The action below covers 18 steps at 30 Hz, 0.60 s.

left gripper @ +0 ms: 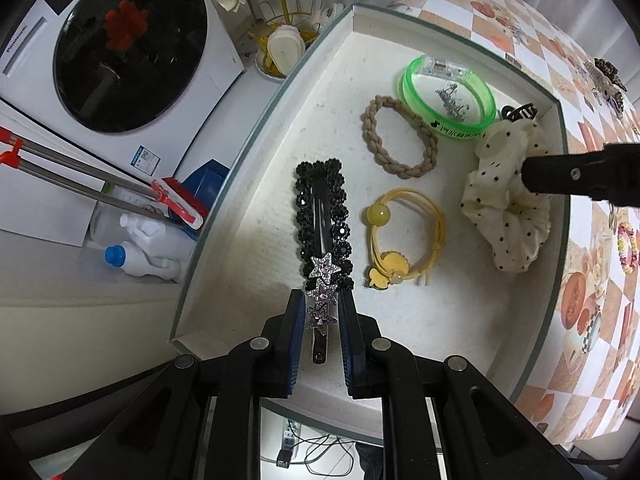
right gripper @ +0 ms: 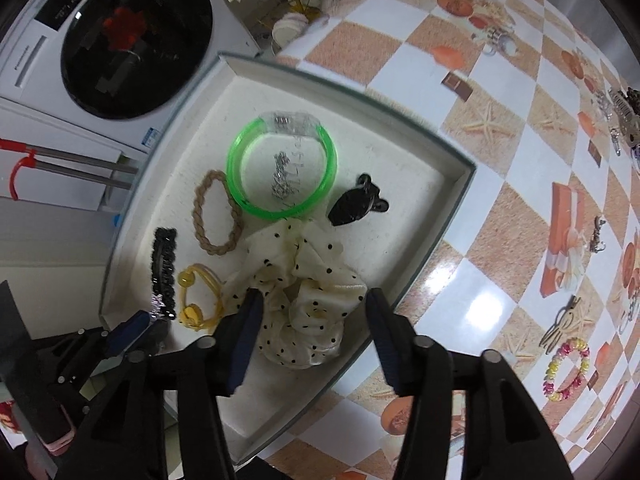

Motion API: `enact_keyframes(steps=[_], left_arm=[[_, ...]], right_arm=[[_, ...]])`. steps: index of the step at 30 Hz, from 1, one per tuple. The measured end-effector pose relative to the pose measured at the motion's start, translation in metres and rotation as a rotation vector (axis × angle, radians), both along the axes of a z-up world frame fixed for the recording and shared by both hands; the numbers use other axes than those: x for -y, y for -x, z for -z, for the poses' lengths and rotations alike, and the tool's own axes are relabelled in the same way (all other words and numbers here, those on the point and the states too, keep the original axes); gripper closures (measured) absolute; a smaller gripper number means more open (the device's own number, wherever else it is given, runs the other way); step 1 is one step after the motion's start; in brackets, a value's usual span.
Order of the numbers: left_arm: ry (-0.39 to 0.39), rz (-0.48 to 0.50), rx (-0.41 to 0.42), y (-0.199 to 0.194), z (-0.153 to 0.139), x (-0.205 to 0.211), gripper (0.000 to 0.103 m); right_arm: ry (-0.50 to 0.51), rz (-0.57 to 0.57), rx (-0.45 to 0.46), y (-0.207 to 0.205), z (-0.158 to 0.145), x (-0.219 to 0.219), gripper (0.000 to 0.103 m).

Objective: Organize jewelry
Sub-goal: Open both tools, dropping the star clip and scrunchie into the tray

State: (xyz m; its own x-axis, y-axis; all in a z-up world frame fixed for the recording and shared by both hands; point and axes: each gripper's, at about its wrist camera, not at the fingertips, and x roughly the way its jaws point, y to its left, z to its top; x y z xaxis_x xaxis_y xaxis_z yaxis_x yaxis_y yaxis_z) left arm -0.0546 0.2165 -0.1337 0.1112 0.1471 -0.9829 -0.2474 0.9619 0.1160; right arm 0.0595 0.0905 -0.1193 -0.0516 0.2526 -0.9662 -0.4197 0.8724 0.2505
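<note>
A white tray (left gripper: 280, 184) holds a black beaded clip (left gripper: 322, 216), a tan braided tie (left gripper: 398, 138), a green bangle (left gripper: 448, 96) around a small silver piece, a yellow tie (left gripper: 404, 240), a cream dotted scrunchie (left gripper: 508, 208) and a black claw clip (right gripper: 358, 202). My left gripper (left gripper: 322, 300) has its fingers close around a silver star clip (left gripper: 324, 284) lying over the black clip's near end. My right gripper (right gripper: 314, 300) is open above the scrunchie (right gripper: 304, 300), its fingers either side of it.
The tray sits at the edge of a checked tablecloth (right gripper: 500, 160). Loose pieces lie on the cloth at right: a pink-yellow bead bracelet (right gripper: 566, 370), a tan clip (right gripper: 560, 326), a metal cluster (right gripper: 624, 116). A washing machine (left gripper: 120, 48), mop and bottles stand to the left.
</note>
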Motion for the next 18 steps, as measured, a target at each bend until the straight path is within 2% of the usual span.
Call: enact_keyframes(steps=[1, 2, 4, 5, 7, 10, 18], left_arm=[[0.000, -0.001, 0.003, 0.000, -0.002, 0.000, 0.079], [0.000, -0.001, 0.007, 0.000, -0.005, 0.001, 0.049], [-0.026, -0.009, 0.029, 0.001, -0.012, 0.002, 0.000], [-0.049, -0.010, 0.055, 0.001, -0.017, 0.004, 0.000], [-0.045, 0.009, 0.055, 0.000, -0.022, 0.007, 0.000], [-0.046, 0.022, 0.053, -0.003, -0.027, 0.014, 0.000], [-0.034, 0.100, 0.075, -0.022, -0.045, 0.040, 0.000]], right_arm=[[-0.009, 0.005, 0.006, 0.000, -0.005, 0.002, 0.038], [-0.016, 0.009, 0.011, -0.001, -0.010, 0.004, 0.037], [-0.036, 0.019, 0.020, -0.001, -0.019, 0.009, 0.033], [-0.043, 0.024, 0.024, -0.001, -0.023, 0.012, 0.033], [-0.053, 0.037, 0.032, -0.001, -0.032, 0.017, 0.032], [-0.075, 0.075, 0.034, 0.000, -0.040, 0.033, 0.022], [-0.094, 0.224, 0.046, -0.002, -0.050, 0.088, 0.019]])
